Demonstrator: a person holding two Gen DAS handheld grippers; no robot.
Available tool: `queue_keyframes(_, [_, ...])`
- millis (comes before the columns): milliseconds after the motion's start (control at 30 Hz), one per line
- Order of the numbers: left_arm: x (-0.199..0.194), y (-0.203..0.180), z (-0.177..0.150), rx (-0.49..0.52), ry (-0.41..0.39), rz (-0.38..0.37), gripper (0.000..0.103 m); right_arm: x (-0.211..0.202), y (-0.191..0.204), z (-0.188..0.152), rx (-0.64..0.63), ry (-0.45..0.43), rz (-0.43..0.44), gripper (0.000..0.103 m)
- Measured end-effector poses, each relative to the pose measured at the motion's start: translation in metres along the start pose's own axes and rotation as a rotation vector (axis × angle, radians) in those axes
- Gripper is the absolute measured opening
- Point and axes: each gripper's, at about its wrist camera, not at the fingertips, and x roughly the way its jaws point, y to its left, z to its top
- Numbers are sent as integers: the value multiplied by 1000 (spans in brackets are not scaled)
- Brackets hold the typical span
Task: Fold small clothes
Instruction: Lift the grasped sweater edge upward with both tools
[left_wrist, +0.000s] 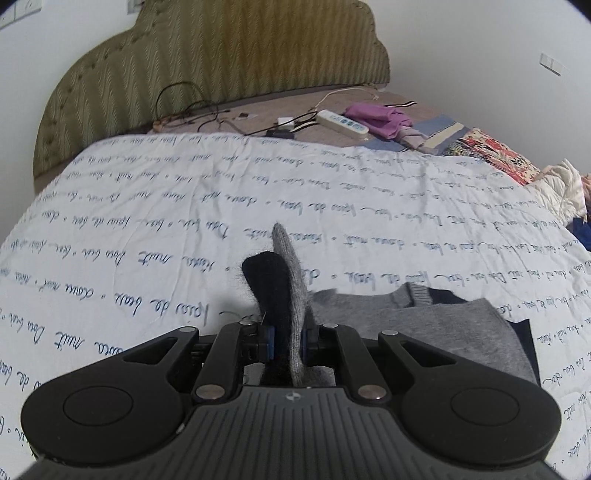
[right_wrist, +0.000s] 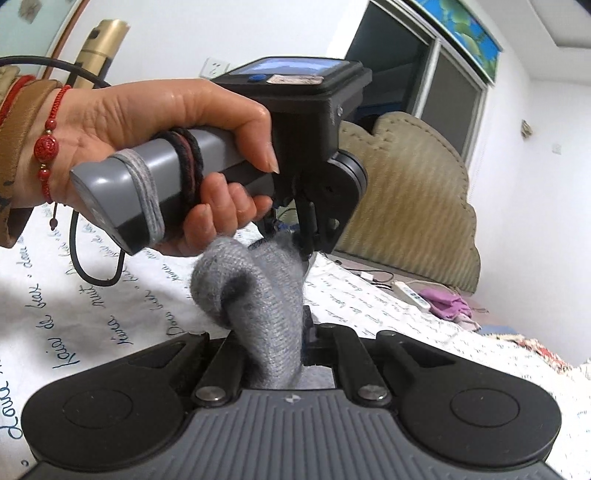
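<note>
A small grey knit garment (left_wrist: 399, 317) with dark navy parts lies on the white quilt with blue script (left_wrist: 184, 221), low and right in the left wrist view. My left gripper (left_wrist: 284, 341) is shut on a raised fold of it, grey outside and navy inside (left_wrist: 291, 280). In the right wrist view my right gripper (right_wrist: 273, 345) is shut on another bunched grey part of the garment (right_wrist: 255, 295). The left gripper (right_wrist: 295, 236), held by a hand (right_wrist: 166, 122), pinches the same cloth just beyond it, lifted off the quilt (right_wrist: 92, 306).
A green padded headboard (left_wrist: 207, 66) stands behind the bed. A white power strip (left_wrist: 341, 122), cables (left_wrist: 192, 107) and purple cloth (left_wrist: 380, 116) lie near it. Patterned bedding (left_wrist: 491, 155) is piled at the right edge. A window (right_wrist: 424, 66) is behind.
</note>
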Motion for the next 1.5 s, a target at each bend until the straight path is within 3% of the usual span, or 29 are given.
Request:
queue_keyframes(367, [-5, -65, 3, 105, -35, 13, 11, -7, -36, -4, 83, -1, -35, 6])
queue_keyframes(767, [-1, -128, -1, 172, -36, -23, 11, -30, -61, -19, 155, 9, -90, 6])
queue_keyframes(1500, [40, -229, -35, 251, 20, -95, 11, -52, -121, -60, 391, 106, -123, 6])
